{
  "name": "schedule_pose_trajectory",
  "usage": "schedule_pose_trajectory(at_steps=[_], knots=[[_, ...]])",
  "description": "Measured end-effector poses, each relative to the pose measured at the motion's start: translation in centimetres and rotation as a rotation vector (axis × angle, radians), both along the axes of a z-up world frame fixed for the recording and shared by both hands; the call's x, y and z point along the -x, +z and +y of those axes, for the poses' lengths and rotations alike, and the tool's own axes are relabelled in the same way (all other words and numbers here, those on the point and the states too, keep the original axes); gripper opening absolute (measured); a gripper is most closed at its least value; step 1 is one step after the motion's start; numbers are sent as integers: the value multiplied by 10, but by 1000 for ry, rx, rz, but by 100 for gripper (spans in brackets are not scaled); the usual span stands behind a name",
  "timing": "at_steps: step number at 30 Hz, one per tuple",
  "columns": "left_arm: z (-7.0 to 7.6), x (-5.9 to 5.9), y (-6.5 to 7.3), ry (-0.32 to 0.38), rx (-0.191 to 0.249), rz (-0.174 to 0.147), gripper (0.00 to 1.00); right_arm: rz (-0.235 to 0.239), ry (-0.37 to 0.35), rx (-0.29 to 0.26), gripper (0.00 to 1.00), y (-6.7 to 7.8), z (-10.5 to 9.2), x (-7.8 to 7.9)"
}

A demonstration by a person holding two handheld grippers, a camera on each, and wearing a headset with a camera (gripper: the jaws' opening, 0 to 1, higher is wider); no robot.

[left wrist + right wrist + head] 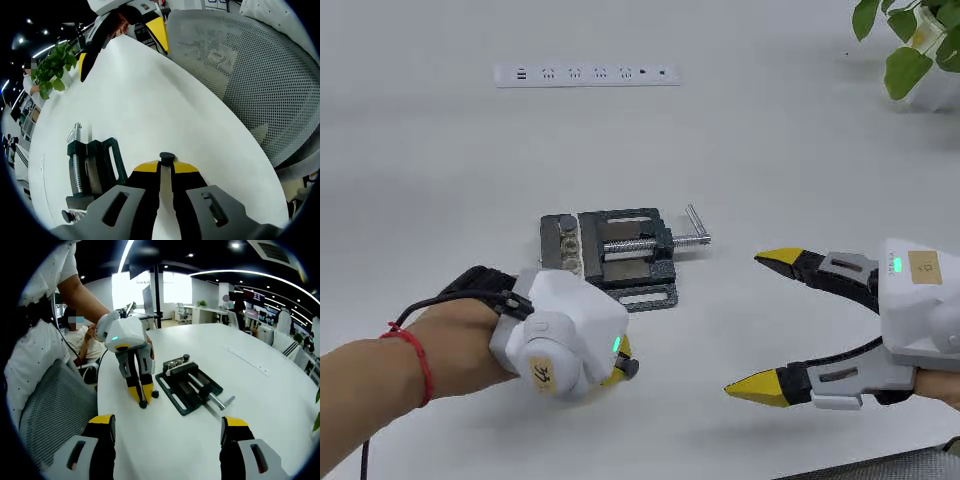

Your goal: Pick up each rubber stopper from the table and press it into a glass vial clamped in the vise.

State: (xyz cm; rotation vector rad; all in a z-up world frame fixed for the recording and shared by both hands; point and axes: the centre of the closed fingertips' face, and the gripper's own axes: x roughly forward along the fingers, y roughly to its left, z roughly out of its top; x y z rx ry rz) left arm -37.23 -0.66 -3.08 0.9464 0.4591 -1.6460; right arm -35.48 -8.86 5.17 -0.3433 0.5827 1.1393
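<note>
A dark vise [620, 258] stands mid-table with small glass vials [568, 243] clamped at its left end. In the right gripper view the vise [192, 386] shows the vials [176, 363] at its far end. My left gripper [623, 362] hovers just in front of the vise, shut on a dark rubber stopper [632, 367]. That stopper [167, 158] sits pinched between the yellow tips, with the vise [92, 167] to their left. A second stopper [155, 394] lies on the table beside the left gripper [142, 399]. My right gripper [760, 322] is open and holds nothing, right of the vise.
A white power strip [587, 74] lies at the back of the table. A green plant [910, 40] stands at the far right corner. The table edge [880, 465] runs close below the right gripper. A mesh chair [250, 75] stands beyond the table edge.
</note>
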Motion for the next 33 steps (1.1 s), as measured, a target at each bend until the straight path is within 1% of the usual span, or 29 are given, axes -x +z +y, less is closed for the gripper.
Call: schedule_pose_trajectory(at_steps=[4,8,10,11,12,13,16,17,18,19,21,22,23,24,26,27,28,30,32,33], knots=[[0,0,0,12,0,-1,4,2,0,1,85,0,-1,0],[1,0,0,52,7,15,4,5,2,3,85,0,0,0],[2,1,-1,92,15,45,4,4,6,-1,85,1,1,0],[1,1,0,109,24,54,4,3,7,-2,85,1,2,0],[0,1,2,145,41,80,4,5,7,-2,85,1,3,0],[0,2,4,166,50,101,4,5,8,-2,85,1,4,0],[-2,0,12,245,99,151,4,4,15,-9,85,4,8,1],[-2,-1,17,281,125,175,4,4,19,-10,85,5,11,2],[-3,-2,20,302,144,187,4,4,23,-10,84,6,12,2],[-4,-1,29,340,167,209,4,0,29,-14,84,8,15,2],[-4,-2,37,384,196,232,4,0,33,-23,83,12,18,1],[-3,-4,43,410,222,243,4,-1,35,-30,83,16,21,0],[-4,-3,49,429,236,253,4,-2,36,-33,83,18,23,-1],[-3,-4,57,460,261,269,4,-2,37,-37,82,22,25,-3],[-3,-4,66,500,293,291,4,-12,44,-58,80,30,30,-4],[-2,-5,74,518,312,288,4,-12,44,-71,80,35,34,-6],[-1,-6,78,530,322,290,4,-11,46,-74,79,39,36,-7],[1,-6,90,556,350,299,4,-13,59,-86,76,48,43,-9],[5,-7,98,578,372,297,4,-14,77,-102,74,57,50,-10],[9,-9,98,584,378,300,4,-2,83,-102,72,60,53,-10]])
